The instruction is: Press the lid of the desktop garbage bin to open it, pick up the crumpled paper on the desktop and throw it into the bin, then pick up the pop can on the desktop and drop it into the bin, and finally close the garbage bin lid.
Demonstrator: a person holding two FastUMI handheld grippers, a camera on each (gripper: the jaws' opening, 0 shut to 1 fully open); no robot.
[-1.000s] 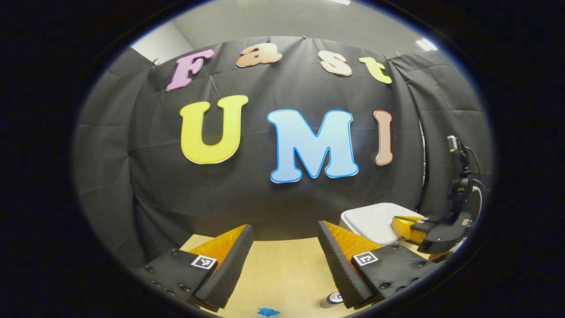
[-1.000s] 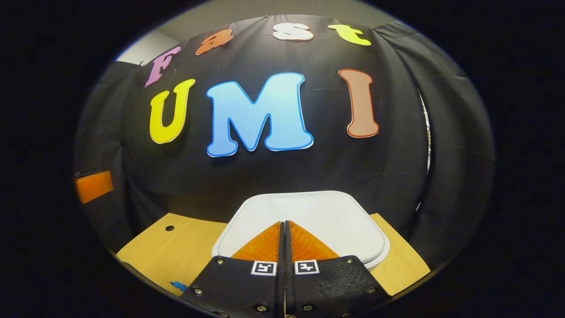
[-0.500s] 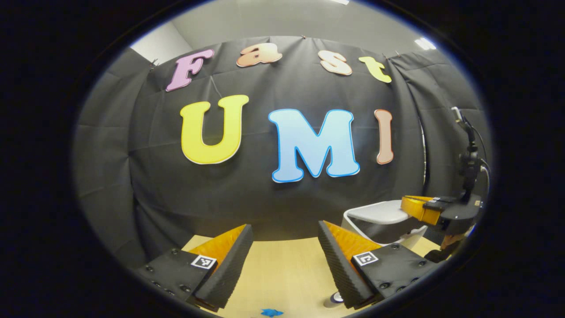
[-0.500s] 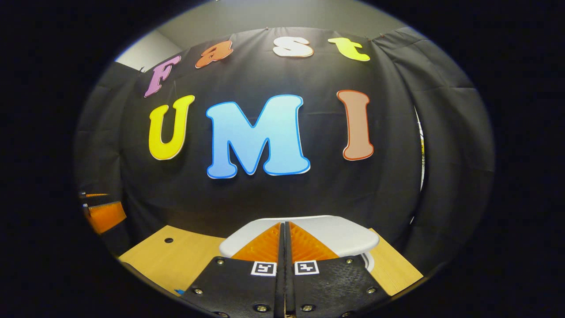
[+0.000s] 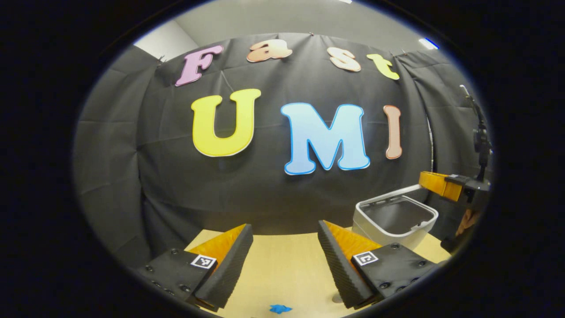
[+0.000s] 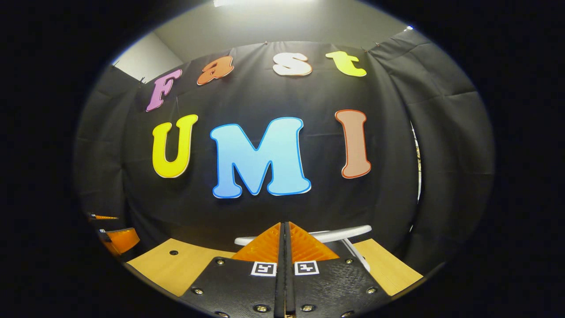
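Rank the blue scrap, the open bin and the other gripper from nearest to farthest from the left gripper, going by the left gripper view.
From the left gripper:
1. Blue scrap, on the tabletop just below and between its fingers.
2. Garbage bin, lid open, ahead on the right side of the table.
3. Right gripper, raised beyond the bin's far right edge, looks a little farther than the bin.

The garbage bin (image 5: pixel 394 221) is now seen open, its inside exposed, where its lid (image 6: pixel 335 233) was flat and shut a second ago. The right gripper (image 5: pixel 435 183) has been lifted clear above the rim.
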